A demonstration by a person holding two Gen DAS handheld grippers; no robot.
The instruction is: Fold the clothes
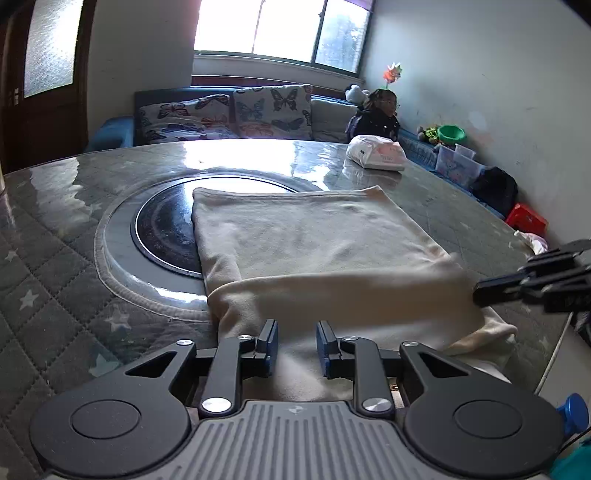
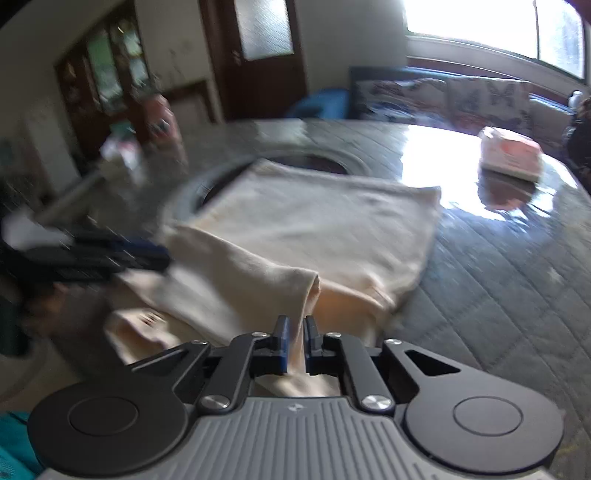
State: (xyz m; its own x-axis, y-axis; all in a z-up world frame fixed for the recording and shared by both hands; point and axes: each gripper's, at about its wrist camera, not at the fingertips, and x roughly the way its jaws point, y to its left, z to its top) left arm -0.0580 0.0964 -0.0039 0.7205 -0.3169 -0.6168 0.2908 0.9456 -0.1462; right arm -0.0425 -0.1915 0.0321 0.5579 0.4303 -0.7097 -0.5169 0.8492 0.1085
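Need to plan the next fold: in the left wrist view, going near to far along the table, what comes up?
Left tongs → cream cloth → tissue pack → sofa cushions → window.

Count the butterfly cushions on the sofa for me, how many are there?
2. One butterfly cushion leans at the left end of the sofa, and the other butterfly cushion stands right beside it. A plain cushion comes next. More could be hidden behind the table.
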